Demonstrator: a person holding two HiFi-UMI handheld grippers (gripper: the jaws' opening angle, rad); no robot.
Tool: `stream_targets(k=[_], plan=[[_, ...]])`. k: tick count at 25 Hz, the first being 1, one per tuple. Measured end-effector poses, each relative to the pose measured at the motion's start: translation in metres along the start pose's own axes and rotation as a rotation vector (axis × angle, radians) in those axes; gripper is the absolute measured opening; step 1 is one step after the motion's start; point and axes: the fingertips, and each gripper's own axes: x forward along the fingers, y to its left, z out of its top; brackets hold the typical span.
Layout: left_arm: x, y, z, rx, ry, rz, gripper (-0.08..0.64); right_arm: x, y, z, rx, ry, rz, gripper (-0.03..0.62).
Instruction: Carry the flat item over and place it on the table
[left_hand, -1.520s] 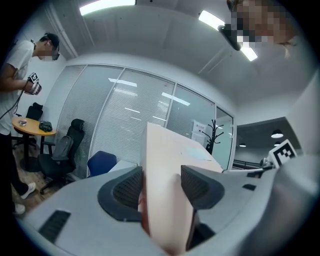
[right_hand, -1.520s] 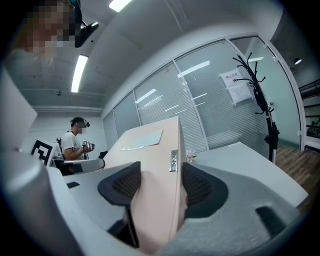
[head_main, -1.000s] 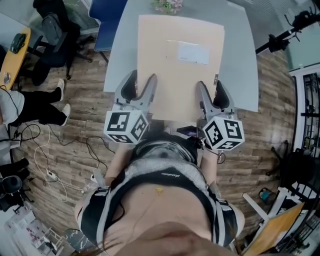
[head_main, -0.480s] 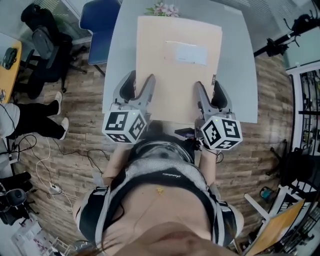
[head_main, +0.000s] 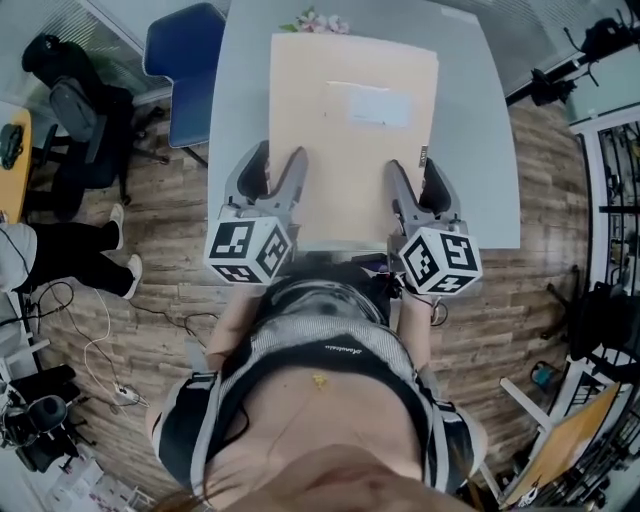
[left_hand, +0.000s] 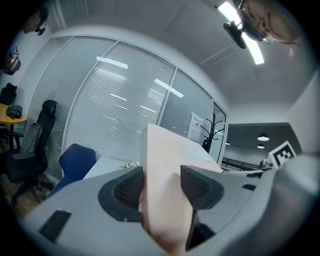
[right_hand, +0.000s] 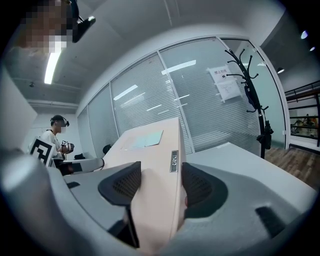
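A flat tan cardboard box (head_main: 350, 130) with a white label on top is held level over the grey table (head_main: 470, 140). My left gripper (head_main: 275, 178) is shut on the box's near left edge, and my right gripper (head_main: 412, 185) is shut on its near right edge. In the left gripper view the box (left_hand: 167, 175) fills the gap between the jaws. In the right gripper view the box (right_hand: 160, 185) is likewise clamped, its side label showing. Whether the box touches the table I cannot tell.
A blue chair (head_main: 190, 70) stands left of the table, with a black office chair (head_main: 85, 110) further left. A small flower bunch (head_main: 315, 22) sits at the table's far edge. A seated person's legs (head_main: 60, 255) and cables lie on the wooden floor at left.
The box and both grippers have moved forward over the table, which now reaches closer under the grippers. Both grips are unchanged.
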Motion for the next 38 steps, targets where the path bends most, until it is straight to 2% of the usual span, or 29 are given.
stream_targets(k=[23, 38], plan=[[0.019, 0.019, 0.002, -0.012, 0.005, 0.013, 0.226, 0.028, 0.0, 0.002, -0.001, 0.014, 0.013, 0.256], [0.036, 0.034, -0.031, -0.045, 0.086, 0.044, 0.225, 0.051, -0.016, -0.031, 0.032, 0.097, 0.011, 0.258]])
